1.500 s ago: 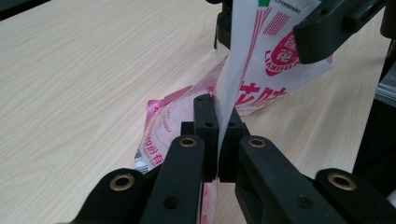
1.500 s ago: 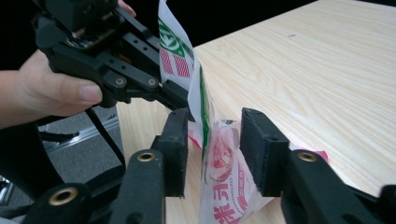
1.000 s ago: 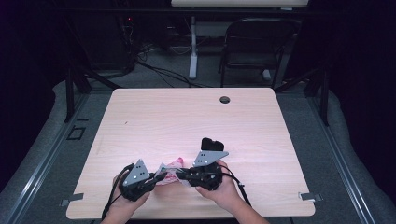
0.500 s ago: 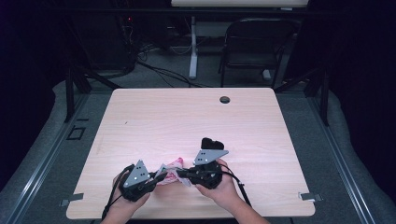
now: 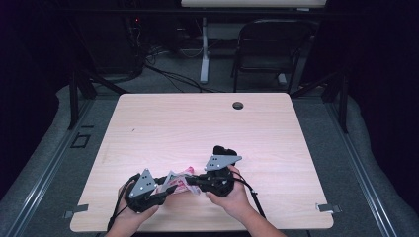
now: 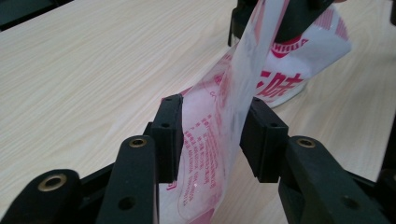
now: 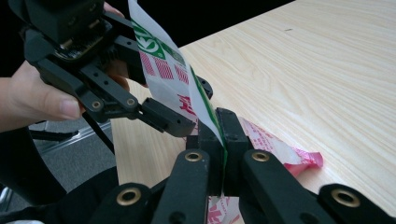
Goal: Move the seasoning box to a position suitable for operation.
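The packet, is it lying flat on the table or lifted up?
Lifted up. The packet stands on edge off the table, pinched in the right gripper, its other end between the left gripper's just-opening jaws.

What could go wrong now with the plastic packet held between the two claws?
1. The left claw has just been opening; its pads stand off the red-printed plastic packet, so that end may sag or slip out.
2. The right claw alone pinches the thin film; a pull could tear it or drop it onto the table.
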`<move>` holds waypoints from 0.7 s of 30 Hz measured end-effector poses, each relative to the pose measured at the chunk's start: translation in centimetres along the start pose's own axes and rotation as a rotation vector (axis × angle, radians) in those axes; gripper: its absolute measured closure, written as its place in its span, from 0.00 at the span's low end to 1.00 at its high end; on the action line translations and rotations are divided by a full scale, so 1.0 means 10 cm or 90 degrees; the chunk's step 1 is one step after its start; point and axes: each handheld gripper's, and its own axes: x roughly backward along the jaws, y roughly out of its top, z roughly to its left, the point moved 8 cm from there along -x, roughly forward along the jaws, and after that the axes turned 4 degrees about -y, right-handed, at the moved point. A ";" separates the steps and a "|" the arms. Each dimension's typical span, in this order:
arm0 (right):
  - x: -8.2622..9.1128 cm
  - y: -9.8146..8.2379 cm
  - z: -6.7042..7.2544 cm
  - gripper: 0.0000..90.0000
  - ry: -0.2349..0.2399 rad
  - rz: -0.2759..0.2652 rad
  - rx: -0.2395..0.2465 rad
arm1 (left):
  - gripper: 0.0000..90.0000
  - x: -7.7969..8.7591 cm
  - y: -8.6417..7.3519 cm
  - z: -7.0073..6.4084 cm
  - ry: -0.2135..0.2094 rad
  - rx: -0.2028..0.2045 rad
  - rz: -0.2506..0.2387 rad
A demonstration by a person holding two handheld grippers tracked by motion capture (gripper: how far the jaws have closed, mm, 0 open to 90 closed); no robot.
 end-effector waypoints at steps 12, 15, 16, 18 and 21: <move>-0.04 0.07 -0.05 1.00 0.004 -0.023 -0.004 | 0.58 -0.09 -0.10 0.05 0.004 0.011 0.022; -0.04 0.07 -0.06 1.00 0.001 -0.025 -0.004 | 0.53 -0.13 -0.13 0.06 0.000 0.016 0.020; -0.04 0.08 -0.06 1.00 0.003 -0.027 -0.007 | 0.51 -0.15 -0.14 0.08 -0.001 0.016 0.021; -0.03 0.08 -0.07 1.00 0.004 -0.027 -0.009 | 0.50 -0.18 -0.18 0.10 0.001 0.024 0.027; -0.03 0.07 -0.07 1.00 0.012 -0.027 -0.008 | 0.49 -0.22 -0.22 0.12 0.002 0.028 0.036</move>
